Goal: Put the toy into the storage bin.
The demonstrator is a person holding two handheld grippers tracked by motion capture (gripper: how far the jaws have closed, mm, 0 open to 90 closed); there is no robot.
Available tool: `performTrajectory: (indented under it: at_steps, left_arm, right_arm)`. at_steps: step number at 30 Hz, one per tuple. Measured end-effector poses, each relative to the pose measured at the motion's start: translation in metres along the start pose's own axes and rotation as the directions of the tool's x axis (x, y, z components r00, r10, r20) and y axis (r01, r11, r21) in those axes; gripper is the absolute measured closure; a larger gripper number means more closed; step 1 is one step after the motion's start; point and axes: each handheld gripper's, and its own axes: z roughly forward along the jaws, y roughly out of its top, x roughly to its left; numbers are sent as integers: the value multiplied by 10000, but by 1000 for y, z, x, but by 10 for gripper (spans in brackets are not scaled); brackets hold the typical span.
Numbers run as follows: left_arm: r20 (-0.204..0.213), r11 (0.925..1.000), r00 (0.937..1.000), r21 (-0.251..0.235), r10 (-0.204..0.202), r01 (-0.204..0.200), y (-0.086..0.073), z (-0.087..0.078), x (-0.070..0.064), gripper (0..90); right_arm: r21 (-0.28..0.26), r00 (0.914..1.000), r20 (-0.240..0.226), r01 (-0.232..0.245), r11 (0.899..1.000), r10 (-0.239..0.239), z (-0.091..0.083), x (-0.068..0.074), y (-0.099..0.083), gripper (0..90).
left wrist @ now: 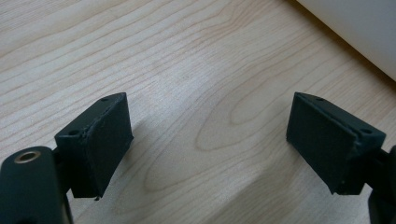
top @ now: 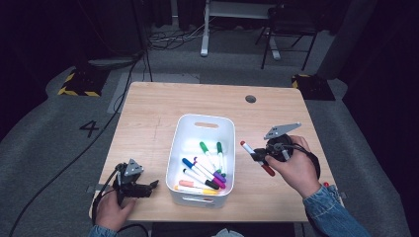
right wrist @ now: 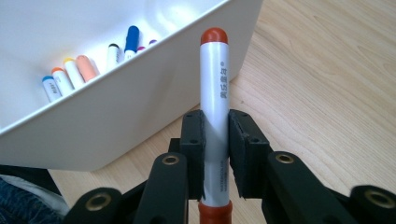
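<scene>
The right gripper (top: 261, 158) clamps a red-capped marker (top: 257, 158) around its white barrel, just right of the white bin (top: 180, 133). The left gripper (left wrist: 208, 140) rests with jaws spread wide, holding nothing, left of that bin's near corner.

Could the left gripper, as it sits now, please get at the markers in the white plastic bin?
Probably yes. The left gripper rests open and empty on the light wooden table just beside the white plastic bin, whose top is open. Nothing lies between them; it would only need lifting over the rim to the markers.
</scene>
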Motion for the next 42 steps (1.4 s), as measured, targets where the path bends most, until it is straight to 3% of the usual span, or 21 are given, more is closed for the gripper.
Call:
performTrajectory:
  at_steps: [14, 16, 32, 42]
  left_arm:
    - [28, 10000, 10000, 5, -13, 13, 0, 0, 0, 144]
    - [60, 10000, 10000, 16, -27, 27, 0, 0, 0, 144]
    - [96, 10000, 10000, 21, 23, -23, 0, 1, -1, 127]
    - [110, 9997, 9998, 156, 184, -186, 2, 3, 0, 67]
  right_arm:
    - [-447, 9984, -156, 536, 9976, -544, -21, 14, 20, 770]
    - [-539, 9968, -415, 665, 9963, -688, -21, 21, 27, 770]
    - [-566, 9796, -983, 1701, 9838, -1750, -3, 55, 64, 770]
    - [-641, 9718, -1259, 1926, 9792, -1993, 10, 66, 76, 769]
